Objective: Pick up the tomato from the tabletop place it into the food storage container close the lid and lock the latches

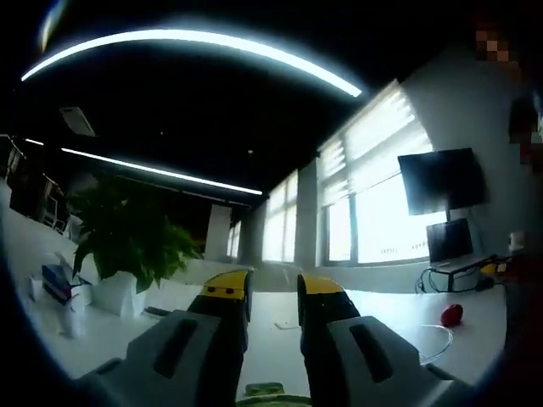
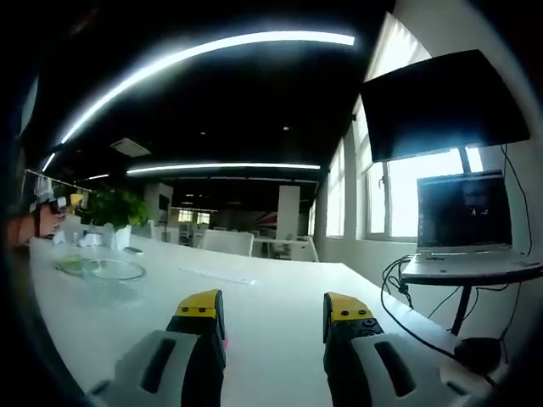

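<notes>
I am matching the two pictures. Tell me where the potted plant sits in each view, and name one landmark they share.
Left gripper view: the potted plant stands large at the left, on the white table.
Right gripper view: the potted plant is small, far left at mid-height, at the table's far end.
Shared landmark: the dark wall screen beside the bright windows.

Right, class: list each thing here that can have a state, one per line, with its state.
left gripper: open, empty
right gripper: open, empty
tomato: on the table, untouched
food storage container: on the table, lid state unclear
laptop: open, screen dim
wall screen: dark
</notes>
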